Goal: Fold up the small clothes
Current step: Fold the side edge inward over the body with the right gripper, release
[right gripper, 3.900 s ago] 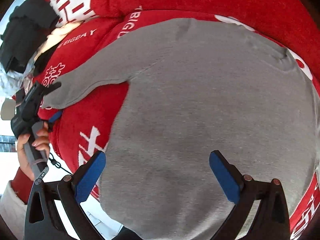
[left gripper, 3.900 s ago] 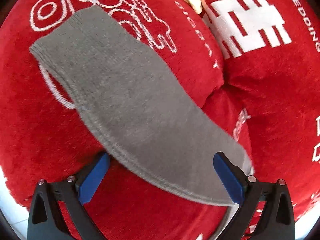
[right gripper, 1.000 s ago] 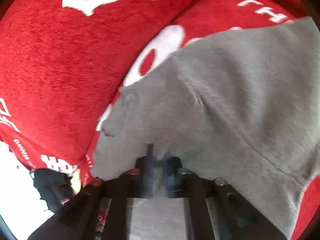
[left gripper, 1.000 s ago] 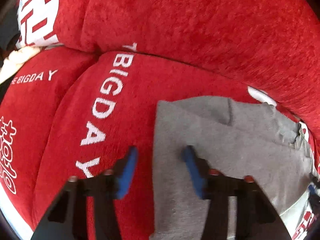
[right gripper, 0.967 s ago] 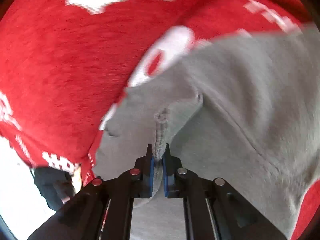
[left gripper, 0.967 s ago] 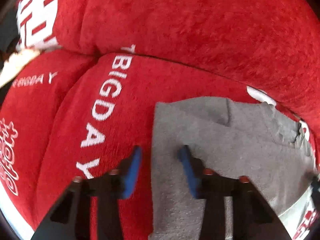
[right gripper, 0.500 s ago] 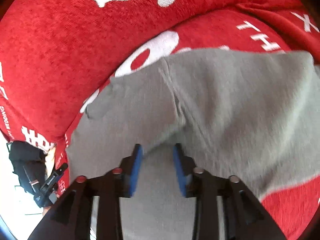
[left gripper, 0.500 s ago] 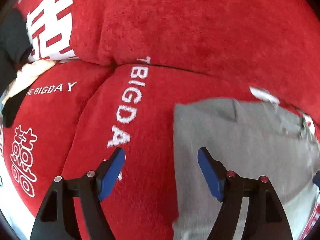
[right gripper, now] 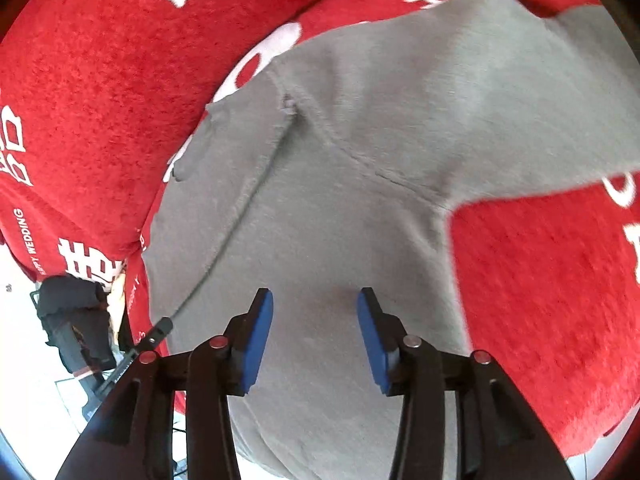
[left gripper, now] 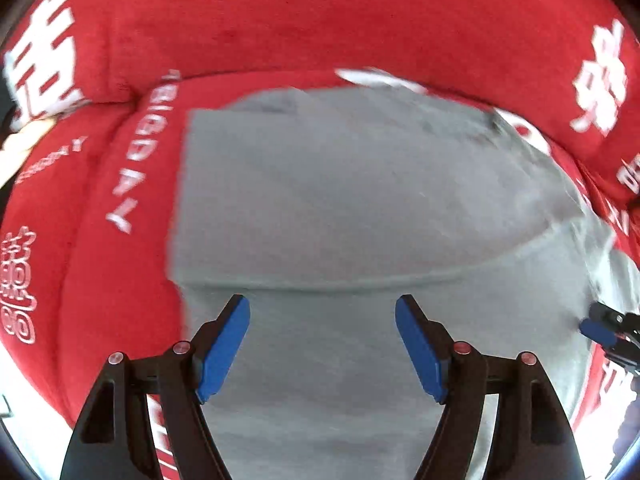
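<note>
A small grey knit sweater lies flat on the red sofa cushions. One sleeve is folded across its body, with the fold edge running sideways just ahead of my left gripper, which hovers open over the lower body with nothing between its blue pads. In the right wrist view the same grey sweater shows its other sleeve stretched out to the upper right. My right gripper stands open above the sweater's body, empty. Its blue tip also shows at the right edge of the left wrist view.
The red sofa backrest with white lettering rises behind the sweater. A black bundle and a cream item sit at the sofa's left end. The cushion's front edge drops to a pale floor.
Both grippers let go of the sweater and opened. They pulled back from it, and the left gripper shifted right over the body. The sleeve now lies folded across the sweater.
</note>
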The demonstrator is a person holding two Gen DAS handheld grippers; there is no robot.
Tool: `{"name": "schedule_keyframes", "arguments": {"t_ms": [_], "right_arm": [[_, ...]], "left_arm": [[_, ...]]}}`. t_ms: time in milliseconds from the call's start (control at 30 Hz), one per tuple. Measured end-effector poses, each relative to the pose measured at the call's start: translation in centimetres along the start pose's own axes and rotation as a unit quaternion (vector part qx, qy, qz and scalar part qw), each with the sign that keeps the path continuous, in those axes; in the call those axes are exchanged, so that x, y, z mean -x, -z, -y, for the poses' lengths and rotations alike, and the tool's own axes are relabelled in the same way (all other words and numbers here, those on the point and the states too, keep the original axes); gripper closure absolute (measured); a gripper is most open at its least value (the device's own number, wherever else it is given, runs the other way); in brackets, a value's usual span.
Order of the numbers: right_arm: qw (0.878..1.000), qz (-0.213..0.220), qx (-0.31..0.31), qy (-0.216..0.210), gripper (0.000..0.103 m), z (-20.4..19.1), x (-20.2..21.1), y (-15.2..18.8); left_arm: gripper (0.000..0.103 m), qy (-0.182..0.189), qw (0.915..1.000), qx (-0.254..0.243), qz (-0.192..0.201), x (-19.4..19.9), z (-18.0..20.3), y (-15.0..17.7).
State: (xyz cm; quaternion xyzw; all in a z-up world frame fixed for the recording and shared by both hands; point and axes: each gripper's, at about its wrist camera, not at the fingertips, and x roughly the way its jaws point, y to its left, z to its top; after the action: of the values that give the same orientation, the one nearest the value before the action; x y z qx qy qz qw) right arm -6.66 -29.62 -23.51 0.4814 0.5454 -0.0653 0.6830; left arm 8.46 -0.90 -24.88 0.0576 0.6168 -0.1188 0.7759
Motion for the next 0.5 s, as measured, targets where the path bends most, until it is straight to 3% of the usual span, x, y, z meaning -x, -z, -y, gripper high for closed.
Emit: {"name": "schedule_keyframes", "arguments": {"t_ms": [100, 300, 367, 400, 500], "right_arm": [[1.0, 0.02, -0.005, -0.009, 0.055, 0.5, 1.1, -0.8], [0.994, 0.066, -0.043, -0.081, 0.055, 0.2, -0.9, -7.5], [0.992, 0.063, -0.061, -0.085, 0.068, 0.5, -2.2, -8.8], [0.992, 0.062, -0.067, -0.082, 0.096, 0.6, -2.7, -9.1], [0.993, 0.063, -0.067, -0.078, 0.096, 0.6, -2.6, -8.9]], "left_arm": [[0.027, 0.011, 0.9997, -0.015, -0.013, -0.2, 3.0, 0.7], [0.027, 0.031, 0.9994, -0.01, -0.016, -0.3, 7.5, 1.3], [0.027, 0.035, 0.9993, -0.004, -0.015, 0.0, 8.4, 1.4], [0.027, 0.037, 0.9992, -0.003, -0.014, 0.1, 8.6, 1.4], [0.027, 0.039, 0.9992, -0.005, -0.008, 0.7, 9.0, 1.4]]}}
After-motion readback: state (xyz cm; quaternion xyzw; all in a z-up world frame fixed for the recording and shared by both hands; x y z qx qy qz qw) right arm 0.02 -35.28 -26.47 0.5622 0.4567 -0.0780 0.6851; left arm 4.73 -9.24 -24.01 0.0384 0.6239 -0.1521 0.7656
